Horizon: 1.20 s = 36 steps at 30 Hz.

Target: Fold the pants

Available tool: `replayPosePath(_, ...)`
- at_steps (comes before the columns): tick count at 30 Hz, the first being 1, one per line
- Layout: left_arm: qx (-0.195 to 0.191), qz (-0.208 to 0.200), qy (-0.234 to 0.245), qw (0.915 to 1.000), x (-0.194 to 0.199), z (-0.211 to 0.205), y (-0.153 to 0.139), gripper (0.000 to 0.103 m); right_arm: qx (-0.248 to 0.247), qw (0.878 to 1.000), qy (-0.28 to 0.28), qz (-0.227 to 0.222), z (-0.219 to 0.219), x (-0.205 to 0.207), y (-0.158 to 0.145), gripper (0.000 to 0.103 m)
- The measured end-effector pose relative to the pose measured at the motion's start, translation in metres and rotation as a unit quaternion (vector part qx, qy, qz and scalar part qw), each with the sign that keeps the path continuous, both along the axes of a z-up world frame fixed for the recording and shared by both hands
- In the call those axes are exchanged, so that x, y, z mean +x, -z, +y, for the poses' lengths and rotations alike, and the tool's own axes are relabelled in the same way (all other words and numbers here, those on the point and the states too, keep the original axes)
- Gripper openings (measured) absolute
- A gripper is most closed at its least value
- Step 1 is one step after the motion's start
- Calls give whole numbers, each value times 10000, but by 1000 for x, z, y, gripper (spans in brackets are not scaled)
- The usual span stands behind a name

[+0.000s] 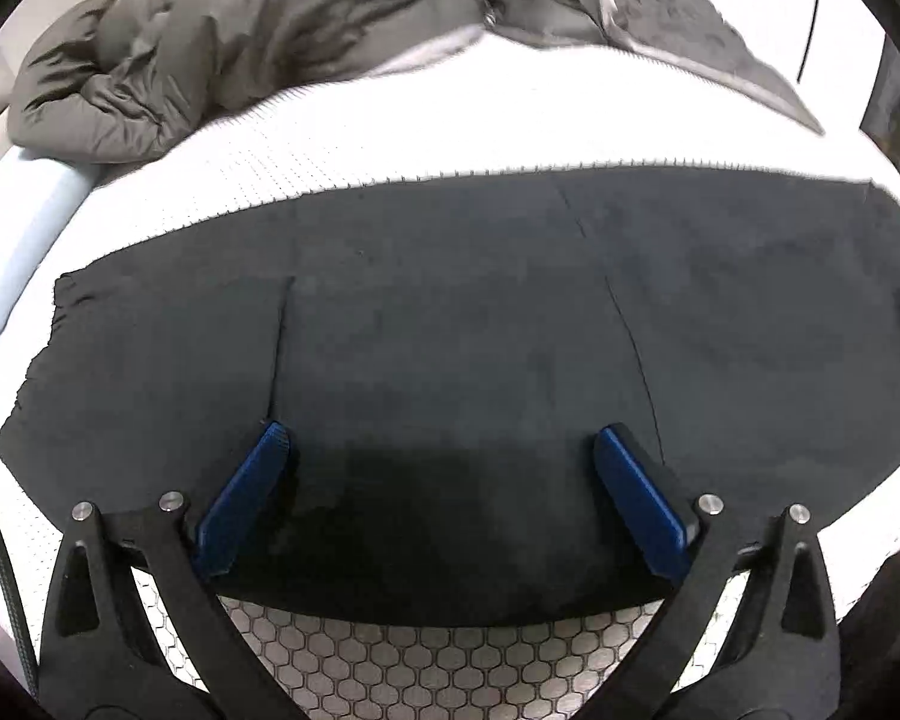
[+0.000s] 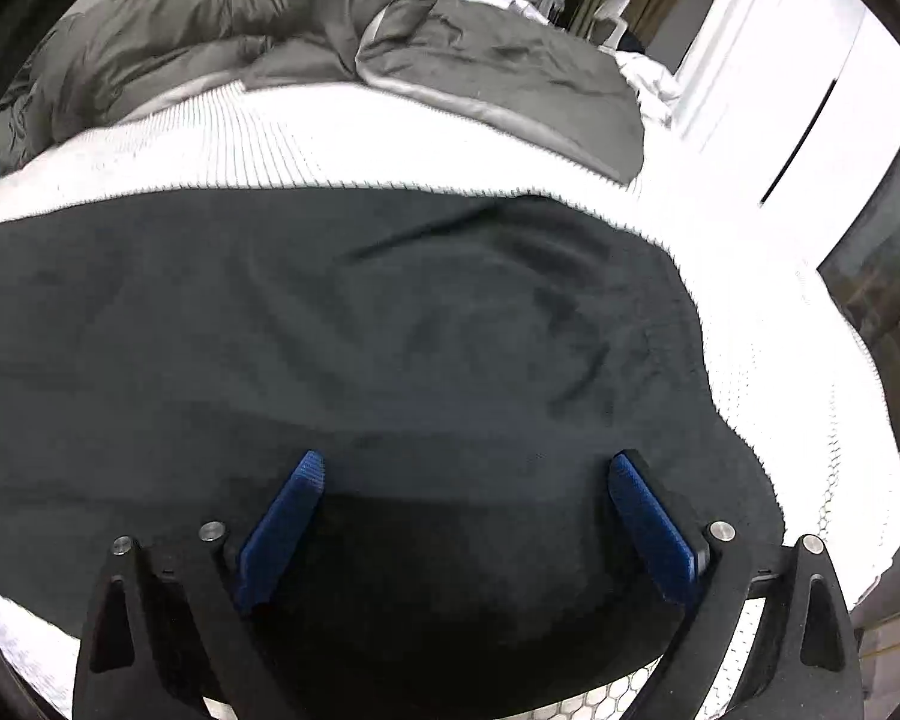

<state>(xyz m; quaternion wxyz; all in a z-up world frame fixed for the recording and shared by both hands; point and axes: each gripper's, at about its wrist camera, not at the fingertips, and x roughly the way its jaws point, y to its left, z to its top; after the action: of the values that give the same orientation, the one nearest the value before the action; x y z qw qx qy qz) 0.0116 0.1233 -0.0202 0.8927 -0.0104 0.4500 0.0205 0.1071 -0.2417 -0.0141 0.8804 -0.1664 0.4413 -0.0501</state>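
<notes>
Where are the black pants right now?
The black pants lie spread on the white mattress, filling the middle of both views, under both open grippers, in front of the grey duvet.

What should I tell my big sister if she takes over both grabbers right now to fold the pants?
Left tool: open, holding nothing, poised over the near edge of the pants.
Right tool: open, holding nothing, also over the pants' near edge.
The dark pants lie spread fairly flat across the white mattress, with some wrinkles towards the right end. A grey duvet is bunched up behind them, apart from the pants.
Done: the pants look laid out; whether a fold is already made is unclear.
Left: grip the near edge with both tools, then fold over.
</notes>
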Motion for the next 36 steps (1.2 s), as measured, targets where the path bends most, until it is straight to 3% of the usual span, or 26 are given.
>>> replayPosePath(4, -459, -273, 444, 9976, 22, -30, -14, 102, 581, 9931, -1008, -131, 58, -6, -10, 97)
replayPosePath(8, -181, -67, 864, 9961, 35, -74, 1, 102, 975, 9761, -1929, 215, 134, 1, 7, 97)
replayPosePath(10, 96, 215, 861, 9960, 45, -93, 16, 102, 728, 9746, -2086, 361, 161, 6, 20, 97)
replayPosePath(13, 68, 213, 660, 9976, 42, -84, 18, 103, -97, 9799, -1974, 250, 172, 20, 32, 97)
replayPosePath(15, 91, 153, 280, 9994, 39, -62, 14, 103, -616, 9857, -1565, 122, 156, 33, 36, 97)
replayPosePath(18, 174, 195, -497, 9984, 36, -26, 15, 103, -658, 9950, -741, 134, 118, 60, 32, 97)
replayPosePath(19, 30, 190, -558, 9983, 35, -19, 14, 101, -696, 9962, -502, 136, 106, 66, 31, 97)
replayPosePath(20, -112, 191, -546, 9983, 31, -16, 11, 100, -644, 9971, -376, 165, 96, 71, 29, 97)
replayPosePath(23, 7, 137, -406, 9991, 32, -18, -1, 98, -158, 9990, -385, 187, 81, 72, 16, 97)
replayPosePath(26, 333, -469, -400, 9975, 44, -26, -25, 98, 401, 9974, -601, 57, 88, 77, -1, 97)
replayPosePath(28, 354, -551, -348, 9972, 57, -34, -32, 98, 660, 9950, -748, -16, 94, 78, -9, 97)
replayPosePath(31, 72, -216, -101, 9997, 99, -46, -22, 98, 906, 9906, -1020, 75, 113, 95, -6, 97)
replayPosePath(34, 423, 263, -127, 9987, 131, -53, 3, 98, 868, 9886, -1179, 342, 138, 103, 8, 97)
replayPosePath(36, 392, 336, -141, 9986, 137, -50, 13, 98, 652, 9887, -1221, 569, 144, 109, 19, 97)
